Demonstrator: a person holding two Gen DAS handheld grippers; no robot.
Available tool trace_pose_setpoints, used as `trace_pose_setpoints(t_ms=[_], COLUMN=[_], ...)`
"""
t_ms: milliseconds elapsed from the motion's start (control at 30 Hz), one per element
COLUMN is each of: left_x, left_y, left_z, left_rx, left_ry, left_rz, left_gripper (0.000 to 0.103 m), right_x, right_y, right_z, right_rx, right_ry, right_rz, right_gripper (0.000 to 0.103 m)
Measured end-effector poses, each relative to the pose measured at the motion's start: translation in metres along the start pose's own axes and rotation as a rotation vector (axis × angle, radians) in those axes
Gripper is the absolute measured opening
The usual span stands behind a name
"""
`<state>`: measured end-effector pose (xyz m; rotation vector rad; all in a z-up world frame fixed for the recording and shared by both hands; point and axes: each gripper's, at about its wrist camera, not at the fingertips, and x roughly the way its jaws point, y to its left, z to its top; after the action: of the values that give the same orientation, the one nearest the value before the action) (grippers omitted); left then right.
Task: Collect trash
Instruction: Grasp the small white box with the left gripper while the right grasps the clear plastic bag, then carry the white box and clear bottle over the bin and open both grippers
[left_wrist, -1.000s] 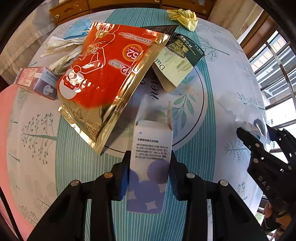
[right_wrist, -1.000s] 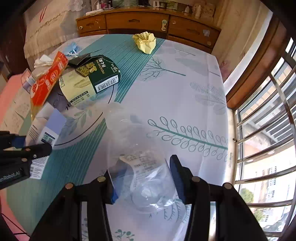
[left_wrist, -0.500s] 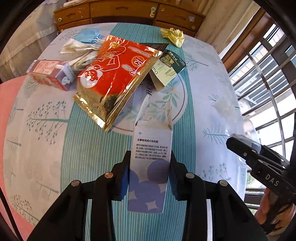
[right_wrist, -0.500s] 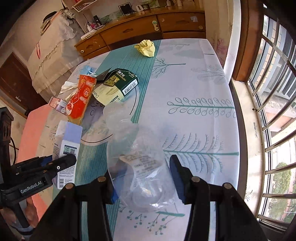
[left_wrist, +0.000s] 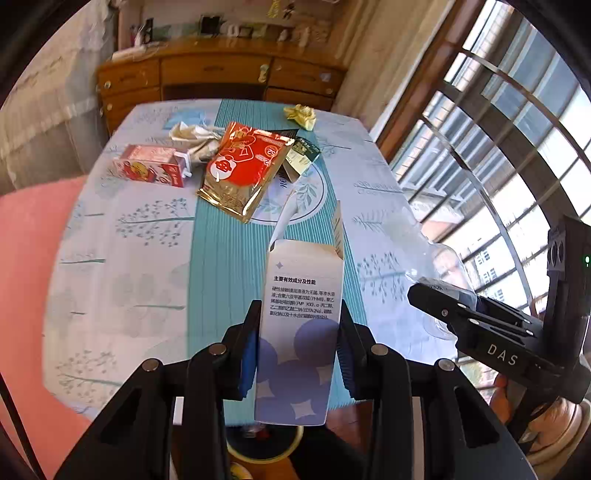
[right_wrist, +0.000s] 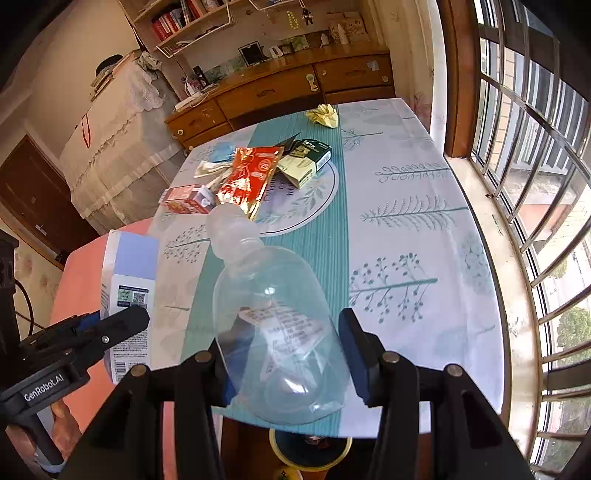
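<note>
The table (right_wrist: 406, 229) fills both views, its patterned cloth carrying the trash not yet collected: at about 11 o'clock from its centre lie a red-and-gold pouch (left_wrist: 242, 170), a green-and-cream packet (left_wrist: 301, 158), a red carton (left_wrist: 151, 170), and a crumpled yellow wrapper (right_wrist: 324, 115) near the far edge at 12 o'clock.

The right tongs (right_wrist: 282, 354) clamp a clear plastic bottle (right_wrist: 280, 332) across its belly; the left tongs (left_wrist: 297, 354) pinch a tall white-and-lilac box (left_wrist: 301, 332) near its base. Both loads hang over the near table edge, with a round yellow-rimmed bin (right_wrist: 310, 448) showing below at 6 o'clock.

To do this well, I would judge: carry each piece squarely above the bin mouth before loosening. The bottle looks slippery and easily squashed, so steady pressure matters; the box is top-heavy and may pivot.
</note>
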<state>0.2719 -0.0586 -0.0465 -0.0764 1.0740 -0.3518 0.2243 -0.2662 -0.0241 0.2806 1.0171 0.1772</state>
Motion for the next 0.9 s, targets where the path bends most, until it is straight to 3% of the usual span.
trace_pose_setpoints(t_ms=[233,433,600,900], left_x=[-0.076,-0.106,-0.112,-0.079], left_y=[0.018,0.031,0.025,0.005], left_z=[-0.067,-0.110,-0.138,-0.175], left_rx=[0.110,0.123,0.157,0.158], left_ry=[-0.061,-0.057,-0.025,0.087], left_rz=[-0.042,-0.067,-0.075,-0.068], left_gripper=[0.035,0.035,0.035,0.035], right_x=[-0.045,-0.061,-0.066,-0.045], right_y=[0.064,0.095,0.103,0.069], right_z=[-0.071,-0.125,-0.156,-0.193], right_rx=[0.014,0.013,0.000,0.078], right_ry=[-0.060,-0.041,0.003,0.100], right_rz=[-0.003,-0.004,-0.029,-0.054], right_gripper=[0.048,0.048,0.048,0.048])
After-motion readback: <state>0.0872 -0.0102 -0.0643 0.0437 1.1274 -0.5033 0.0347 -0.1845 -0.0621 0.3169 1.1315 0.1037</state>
